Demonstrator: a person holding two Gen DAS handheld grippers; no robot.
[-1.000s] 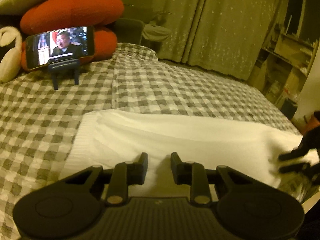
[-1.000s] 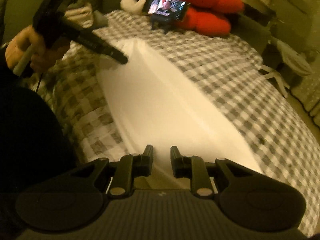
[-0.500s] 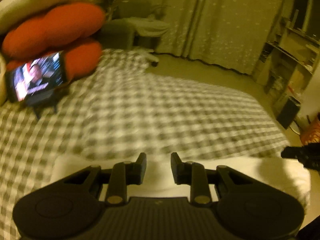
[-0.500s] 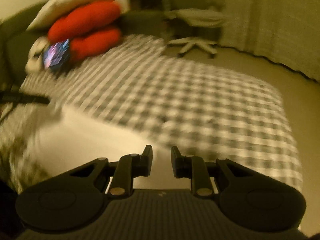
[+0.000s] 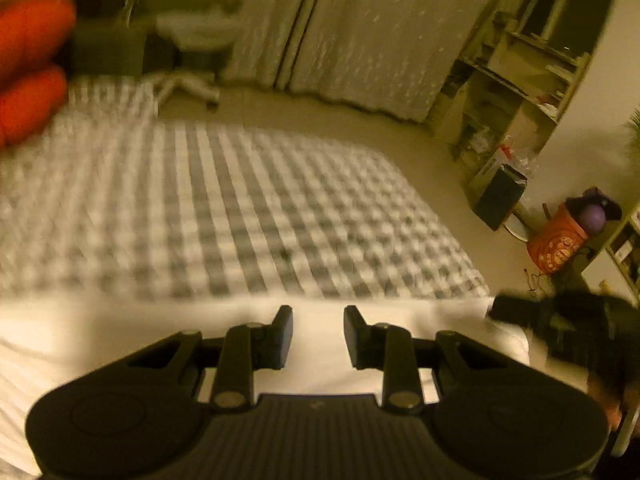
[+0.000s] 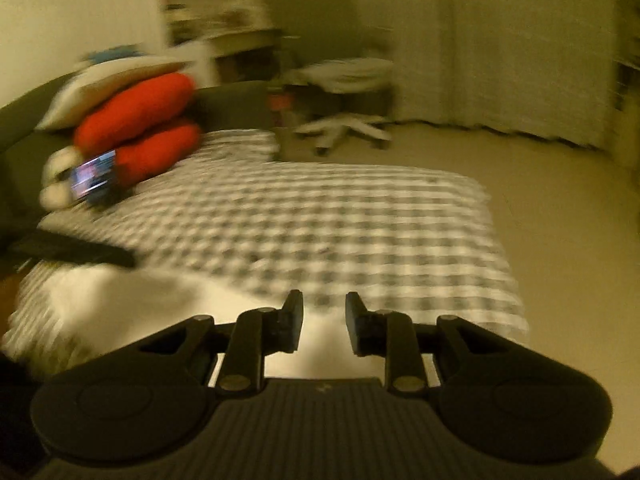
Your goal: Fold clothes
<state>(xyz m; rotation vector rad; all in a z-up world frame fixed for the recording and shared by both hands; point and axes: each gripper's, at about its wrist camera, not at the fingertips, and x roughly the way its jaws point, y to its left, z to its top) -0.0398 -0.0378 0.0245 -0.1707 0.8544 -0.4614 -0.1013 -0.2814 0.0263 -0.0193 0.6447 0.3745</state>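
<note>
A white knit garment (image 5: 100, 332) lies across the near side of the checked bed cover (image 5: 240, 208). Its far edge runs just under the tips of my left gripper (image 5: 318, 320), which stands open above it with nothing pinched. At the cloth's right end the dark tip of my right gripper (image 5: 520, 314) shows, blurred. In the right wrist view the garment (image 6: 120, 304) spreads to the lower left. My right gripper (image 6: 323, 312) hangs over its far edge, its jaws opening with no cloth gripped. The left gripper (image 6: 100, 256) reaches in from the left.
Red cushions (image 6: 136, 136) and a lit phone (image 6: 94, 178) sit at the head of the bed. An office chair (image 6: 344, 120) stands on the floor beyond. Shelves (image 5: 520, 92), a black bin (image 5: 500, 196) and an orange bag (image 5: 556, 244) stand by the right wall.
Both views have swung towards the foot of the bed and blurred. The garment's far edge now lies at my fingertips. The phone has left the left wrist view.
</note>
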